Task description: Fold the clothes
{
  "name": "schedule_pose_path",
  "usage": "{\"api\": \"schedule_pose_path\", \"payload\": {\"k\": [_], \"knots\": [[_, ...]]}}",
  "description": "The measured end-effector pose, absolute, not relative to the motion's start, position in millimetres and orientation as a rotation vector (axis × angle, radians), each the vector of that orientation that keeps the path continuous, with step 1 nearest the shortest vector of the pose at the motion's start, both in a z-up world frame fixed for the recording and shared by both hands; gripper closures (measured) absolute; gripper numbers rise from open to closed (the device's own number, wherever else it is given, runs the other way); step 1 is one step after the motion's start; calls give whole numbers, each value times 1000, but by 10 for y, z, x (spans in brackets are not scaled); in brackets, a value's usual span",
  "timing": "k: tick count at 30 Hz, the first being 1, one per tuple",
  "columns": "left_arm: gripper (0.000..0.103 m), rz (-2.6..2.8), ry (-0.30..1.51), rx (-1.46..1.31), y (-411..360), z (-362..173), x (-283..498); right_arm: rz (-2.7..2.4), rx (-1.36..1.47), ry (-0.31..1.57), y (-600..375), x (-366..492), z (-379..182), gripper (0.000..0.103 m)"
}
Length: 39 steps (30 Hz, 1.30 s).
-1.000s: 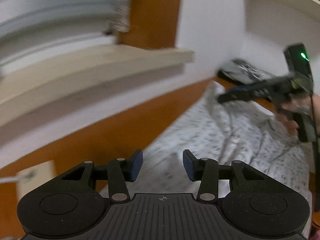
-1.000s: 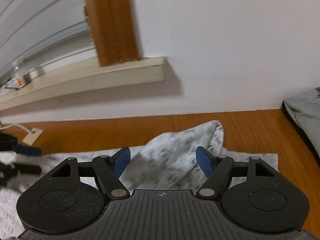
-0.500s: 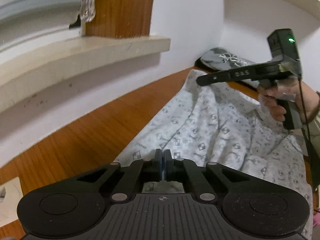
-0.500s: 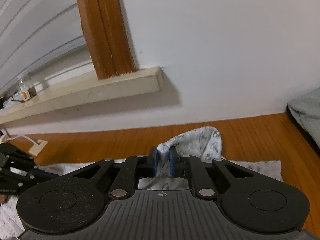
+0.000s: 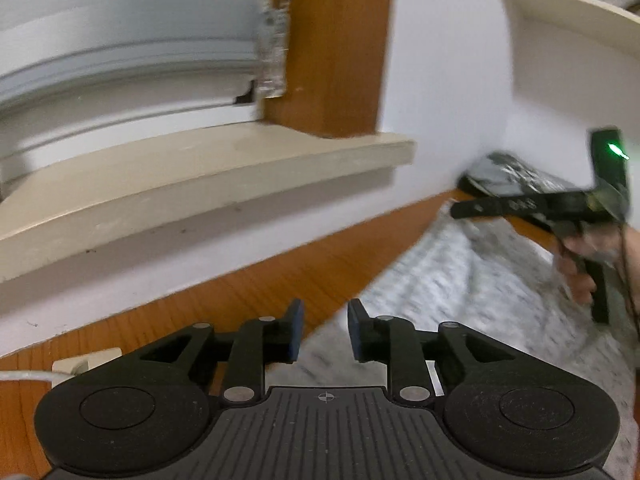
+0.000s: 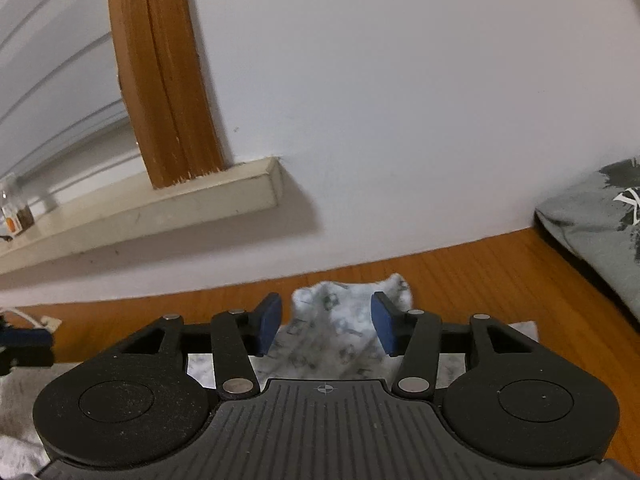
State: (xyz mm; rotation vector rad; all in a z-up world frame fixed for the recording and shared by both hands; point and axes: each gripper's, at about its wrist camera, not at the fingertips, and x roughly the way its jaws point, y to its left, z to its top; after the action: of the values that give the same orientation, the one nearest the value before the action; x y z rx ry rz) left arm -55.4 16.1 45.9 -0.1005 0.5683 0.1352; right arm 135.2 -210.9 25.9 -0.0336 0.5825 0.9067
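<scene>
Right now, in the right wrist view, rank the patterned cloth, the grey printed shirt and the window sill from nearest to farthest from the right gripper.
1. Patterned cloth: between the open right gripper fingers.
2. Grey printed shirt: far right, on the wooden surface.
3. Window sill: upper left, on the wall.

Half a second ago both grippers were clamped on the patterned garment (image 6: 332, 332). Now the left gripper (image 5: 323, 330) stands parted over its near left edge, and the right gripper (image 6: 326, 326) gapes, the far bunched corner loose between its pads.
</scene>
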Motion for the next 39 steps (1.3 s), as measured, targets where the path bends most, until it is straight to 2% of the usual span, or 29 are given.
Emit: {"api": "schedule_pose_path", "payload": {"k": [9,12,19,21,24,25,26,28,33,39], "knots": [[81,8,612,-38,-641,318,-755,976,-38,687,-1974,1285,218,53],[72,-34,626,-17,-909,270,-821,963,-77,684,-1877,1243,197,53],[72,-25,625,-18,-1052,211,-782,912,-84,699,-1786,1321,116,55],[72,-8,617,2,-1047,214,-764,913,-92,706,-1768,1343,105,68],[94,-42,603,-3,-1035,208,-775,907,-99,699,-1767,1363,95,78],[101,-50,588,-4,-1036,215,-800,908,-92,699,-1772,1372,90,86],[101,-57,574,-5,-1036,222,-824,905,-83,693,-1782,1377,91,93],[101,-79,542,-7,-1040,253,-903,896,-61,678,-1807,1387,100,95],[101,-136,539,-5,-1079,276,-1072,842,41,604,-1872,1371,216,96],[101,-151,551,-35,-1049,274,-1125,808,38,603,-1956,1374,244,82]]}}
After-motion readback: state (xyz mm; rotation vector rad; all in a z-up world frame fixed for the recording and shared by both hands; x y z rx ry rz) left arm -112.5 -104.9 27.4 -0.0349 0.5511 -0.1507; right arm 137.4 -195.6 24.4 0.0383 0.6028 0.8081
